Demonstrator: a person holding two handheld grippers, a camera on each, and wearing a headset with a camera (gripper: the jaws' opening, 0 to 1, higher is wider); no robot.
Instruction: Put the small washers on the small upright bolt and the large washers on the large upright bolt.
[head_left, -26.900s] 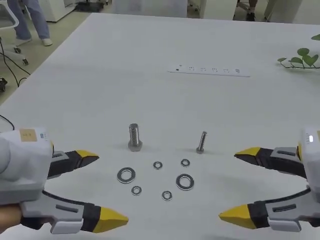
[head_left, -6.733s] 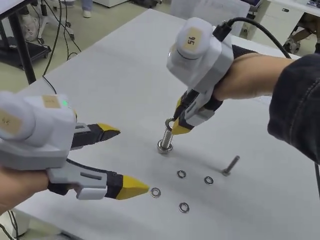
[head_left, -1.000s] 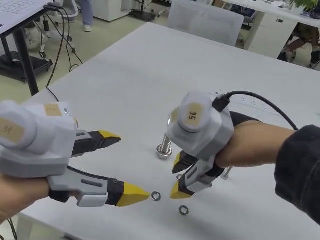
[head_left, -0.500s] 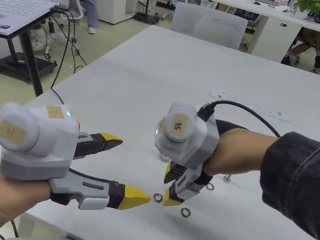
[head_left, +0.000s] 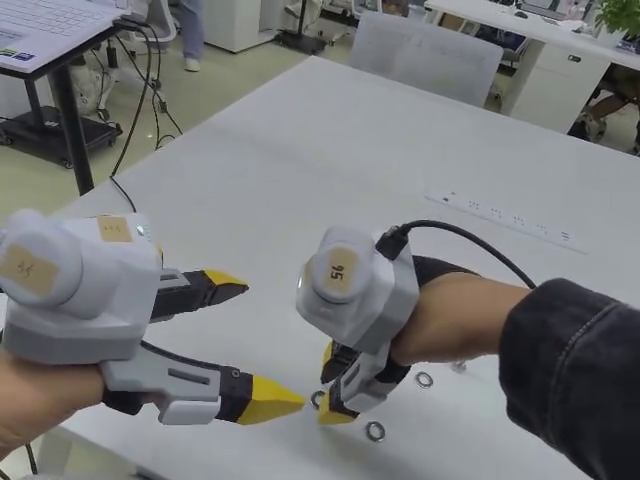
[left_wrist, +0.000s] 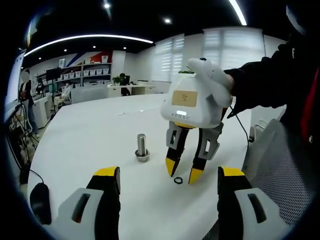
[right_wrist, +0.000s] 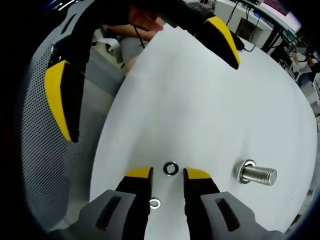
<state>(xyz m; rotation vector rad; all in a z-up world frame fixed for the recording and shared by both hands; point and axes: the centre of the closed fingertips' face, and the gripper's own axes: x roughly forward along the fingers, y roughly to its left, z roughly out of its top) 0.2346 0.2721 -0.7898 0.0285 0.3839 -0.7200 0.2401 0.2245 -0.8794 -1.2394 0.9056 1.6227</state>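
The left gripper (head_left: 262, 345) hovers over the worktop (head_left: 330, 150), jaws spread wide. Beside it the right gripper (head_left: 330, 385) points down, jaws narrow, tips flanking a small washer (right_wrist: 171, 168) lying flat. The large upright bolt (left_wrist: 142, 148) stands nearby.

The tan sticker (head_left: 337, 271) on top of the right hand-held gripper (head_left: 330, 383) reads "56".

Room is tight around the small washer (right_wrist: 171, 168), with the right gripper (head_left: 328, 388) straddling it, the left gripper (head_left: 262, 345) spread wide just beside and the large bolt (left_wrist: 142, 148) near, while the table (head_left: 330, 150) beyond lies free.
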